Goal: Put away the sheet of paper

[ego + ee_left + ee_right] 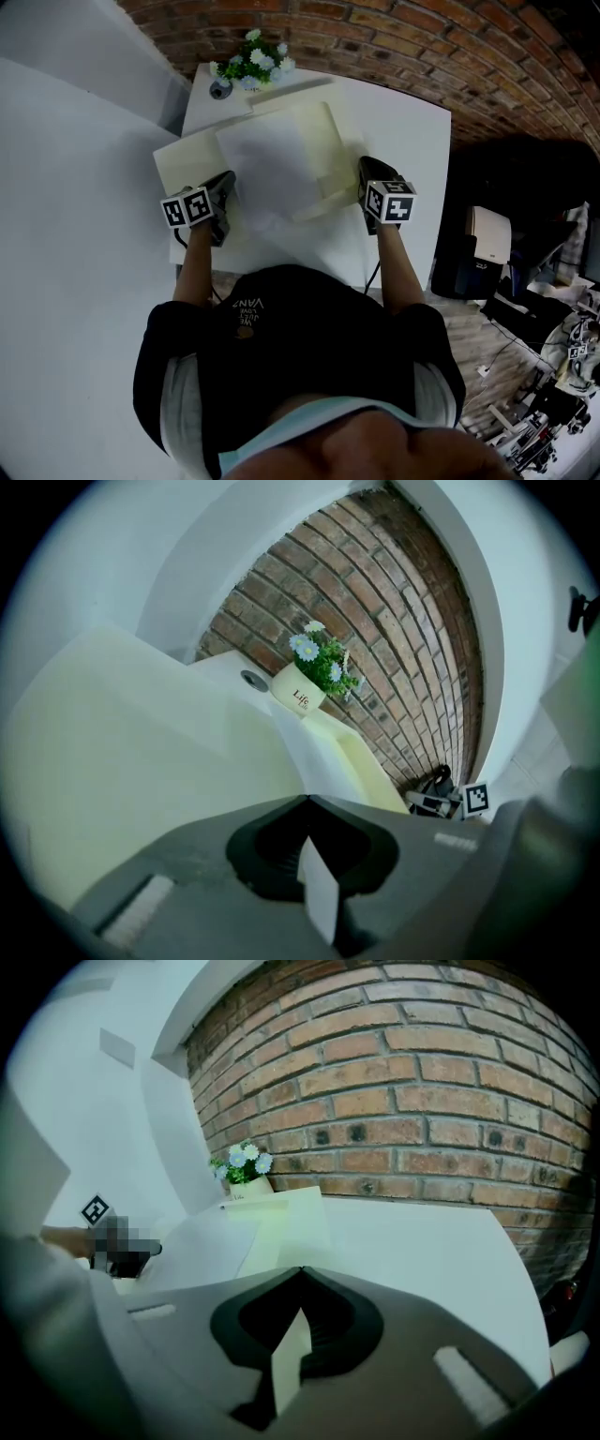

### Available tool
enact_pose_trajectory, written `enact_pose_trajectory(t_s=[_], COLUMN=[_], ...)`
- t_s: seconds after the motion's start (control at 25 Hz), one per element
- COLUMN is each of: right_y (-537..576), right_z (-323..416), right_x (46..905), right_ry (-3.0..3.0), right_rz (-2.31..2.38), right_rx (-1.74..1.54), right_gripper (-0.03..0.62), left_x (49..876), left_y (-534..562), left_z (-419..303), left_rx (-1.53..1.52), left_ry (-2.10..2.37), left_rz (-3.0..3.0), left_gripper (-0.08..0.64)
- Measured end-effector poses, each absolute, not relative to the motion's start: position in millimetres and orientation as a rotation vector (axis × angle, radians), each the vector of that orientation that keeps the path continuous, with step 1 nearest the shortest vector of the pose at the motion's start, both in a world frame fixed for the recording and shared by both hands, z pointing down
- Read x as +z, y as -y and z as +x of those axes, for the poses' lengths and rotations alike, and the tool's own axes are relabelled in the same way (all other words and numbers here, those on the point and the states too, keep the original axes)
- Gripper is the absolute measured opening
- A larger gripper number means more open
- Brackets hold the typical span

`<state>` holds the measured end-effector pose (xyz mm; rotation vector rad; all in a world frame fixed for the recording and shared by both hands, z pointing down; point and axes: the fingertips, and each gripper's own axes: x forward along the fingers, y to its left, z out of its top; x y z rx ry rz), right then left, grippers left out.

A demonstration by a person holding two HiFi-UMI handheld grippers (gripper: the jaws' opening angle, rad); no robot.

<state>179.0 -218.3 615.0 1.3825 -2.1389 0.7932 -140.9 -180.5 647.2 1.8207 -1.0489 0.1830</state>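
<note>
Grip first: clamped white edge of sheet of paper [319, 897] in shut left gripper [307, 801] jaws, pinched cream folder [286, 1227] edge in shut right gripper [302, 1271] jaws. Ahead of both jaws, saw sheet spread over open folder on table [422, 1232]; beyond, flower pot [300, 697] by brick wall [422, 1082].

Three cams, one table [403, 141]
It's seen steeply from overhead; cams on the left gripper [225, 183] and right gripper [367, 169] are parked low and close, aimed at the brick wall [422, 1101]. Flower pot [300, 694] is shared.
</note>
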Motion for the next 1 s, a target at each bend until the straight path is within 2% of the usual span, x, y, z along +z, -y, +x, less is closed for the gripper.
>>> enact_pose_trajectory(t_s=[1.0], right_y=[213], right_z=[174], right_x=[620], right_ry=[2.128], right_rz=[1.305], right_rx=[0.764], right_gripper=[-0.002], left_x=[651], left_y=[202], left_z=[-89], left_rx=[0.159], left_ry=[0.993], left_rz=[1.826], left_gripper=[0.0])
